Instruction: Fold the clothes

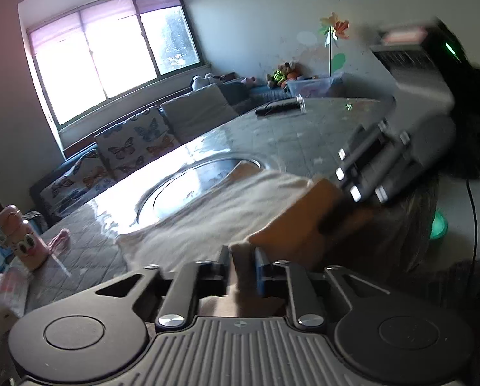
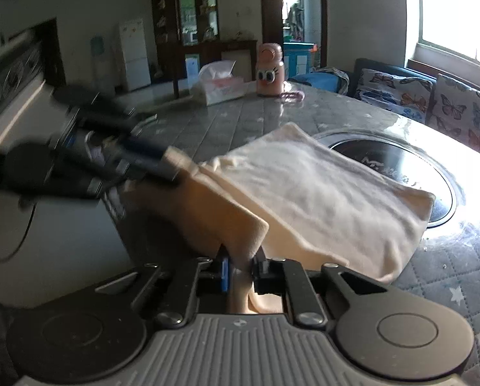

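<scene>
A cream-coloured garment [image 2: 320,193] lies partly folded on the grey quilted table [image 2: 240,122], its far part over the round inset. My right gripper [image 2: 241,265] is shut on a near corner of the cloth, lifted off the table edge. My left gripper [image 1: 242,265] is shut on another corner of the same garment [image 1: 207,212]. In the right wrist view the left gripper [image 2: 172,169] shows blurred at the left, pinching the cloth edge. In the left wrist view the right gripper [image 1: 333,206] shows blurred at the right, holding the cloth.
A round metal inset [image 2: 400,167] sits in the table's middle. A pink cartoon bottle [image 2: 269,70], a tissue pack [image 2: 217,83] and a pink loop [image 2: 293,96] stand at the far end. A dark object [image 1: 277,107] lies across the table. Butterfly cushions [image 1: 133,148] line the sofa.
</scene>
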